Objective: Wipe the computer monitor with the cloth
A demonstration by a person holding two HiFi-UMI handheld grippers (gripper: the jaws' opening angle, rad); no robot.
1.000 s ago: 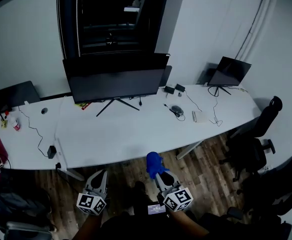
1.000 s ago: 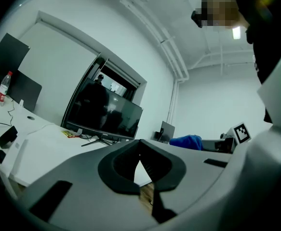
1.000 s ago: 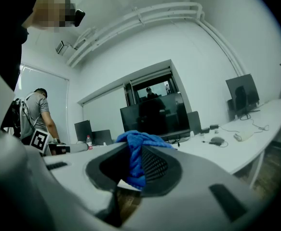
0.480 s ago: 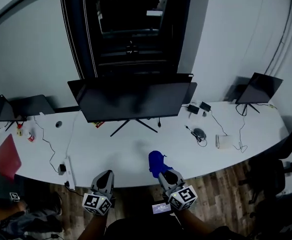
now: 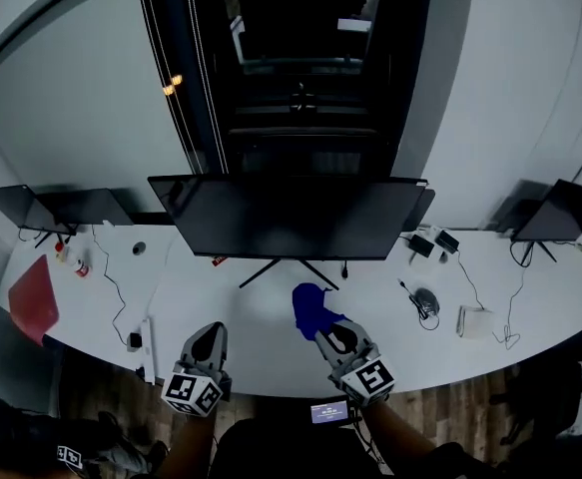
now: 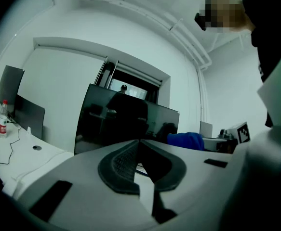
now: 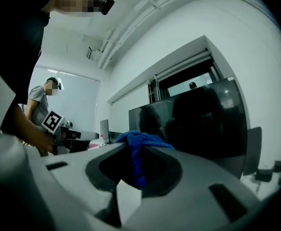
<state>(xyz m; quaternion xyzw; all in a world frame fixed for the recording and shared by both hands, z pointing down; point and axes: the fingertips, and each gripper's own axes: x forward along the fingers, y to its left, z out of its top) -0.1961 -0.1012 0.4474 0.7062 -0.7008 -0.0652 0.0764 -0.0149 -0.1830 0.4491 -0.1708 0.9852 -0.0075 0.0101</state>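
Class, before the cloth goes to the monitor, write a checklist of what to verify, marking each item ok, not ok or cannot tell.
1. Blue cloth clamped in right gripper: ok.
2. Left gripper shut and empty: ok.
3. Monitor upright on desk, screen facing the grippers: ok.
4. Cloth touching screen: not ok, apart from it.
5. Where screen is dirty: cannot tell.

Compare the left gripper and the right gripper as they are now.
The right gripper clamps the blue cloth; the left gripper holds nothing. The left gripper's jaws meet pad to pad; the right gripper's jaws close on cloth bunched between them. Both are shut, held over the near part of the desk and aimed towards the monitor.
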